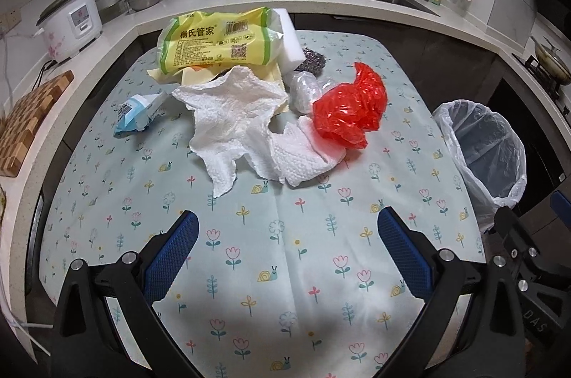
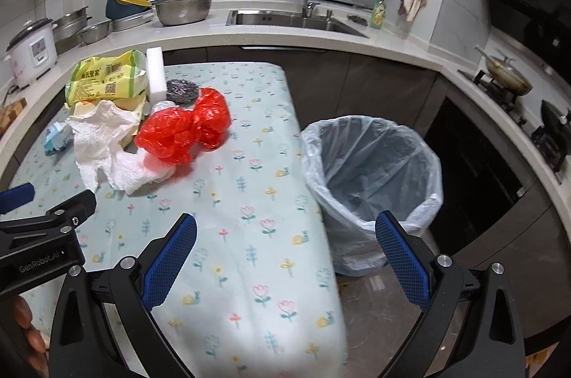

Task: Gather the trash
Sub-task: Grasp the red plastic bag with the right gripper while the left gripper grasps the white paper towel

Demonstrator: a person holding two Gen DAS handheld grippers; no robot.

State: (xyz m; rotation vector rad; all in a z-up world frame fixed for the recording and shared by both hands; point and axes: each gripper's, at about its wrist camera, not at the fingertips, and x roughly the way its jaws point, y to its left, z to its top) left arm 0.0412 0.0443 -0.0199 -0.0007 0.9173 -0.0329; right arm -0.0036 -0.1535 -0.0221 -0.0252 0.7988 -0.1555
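Kitchen, floral tablecloth on table. Left gripper hovers over bare cloth, jaws spread wide, nothing held. Right gripper same deal, gaping at table edge, lined trash bin just beyond. Trash pile mid-table: crumpled paper towel, red plastic bag touching it, yellow-green wrapper behind, small blue carton off left.

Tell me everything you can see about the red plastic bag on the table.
The red plastic bag is thin, glossy and see-through, crumpled into a loose heap with one corner sticking up. It lies on the flowered tablecloth, its near edge resting on a crumpled white paper towel, with a clear plastic wad against its far side. Neither claw touches it.
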